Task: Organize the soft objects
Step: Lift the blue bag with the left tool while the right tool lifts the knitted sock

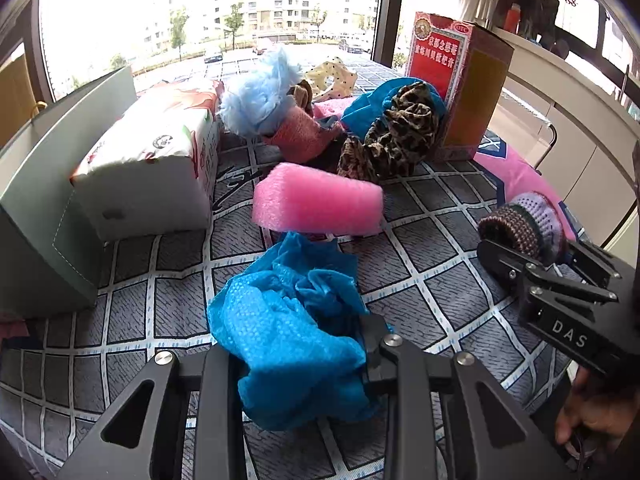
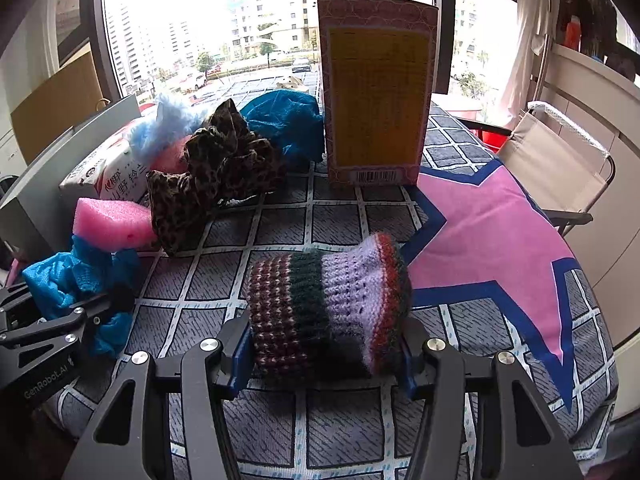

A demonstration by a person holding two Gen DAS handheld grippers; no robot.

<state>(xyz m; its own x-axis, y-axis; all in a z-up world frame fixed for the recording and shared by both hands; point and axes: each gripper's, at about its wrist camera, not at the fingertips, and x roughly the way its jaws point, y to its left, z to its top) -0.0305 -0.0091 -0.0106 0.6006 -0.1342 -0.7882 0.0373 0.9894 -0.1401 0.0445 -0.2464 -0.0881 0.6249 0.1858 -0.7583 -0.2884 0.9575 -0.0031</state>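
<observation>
Here, largest to smallest, is what we see.

Cloth: we work over a grey grid-patterned cloth (image 2: 280, 224) with a pink star (image 2: 492, 216) on its right side.
Grey box: it stands at the left edge (image 1: 36, 216), with a tissue pack (image 1: 156, 152) lying against it.
Red carton: it stands upright at the back (image 1: 460, 84), just right of the heap.
Heap: we see a leopard cloth (image 1: 396, 136), a teal cloth (image 2: 284, 120) behind it, a pale blue fluff (image 1: 256, 92), a pink towel (image 1: 300, 132) and a dotted cream piece (image 1: 332, 76), all touching one another.
Pink foam: it lies in front of the heap (image 1: 320, 204), just beyond the blue wrap.
Blue wrap: crumpled bubble wrap (image 1: 288, 328), resting on the cloth at our left tongs.
Knit sleeve: a striped woollen tube (image 2: 328, 304) lies on its side, near the star's edge.
Left gripper: nearly closed (image 1: 308, 344), and we pinch the blue wrap between the fingers.
Right gripper: about half open (image 2: 324, 356); its blue pads (image 2: 240, 356) press the knit sleeve from both sides.
Hand: ours shows at the right gripper's handle (image 1: 580, 428).
</observation>
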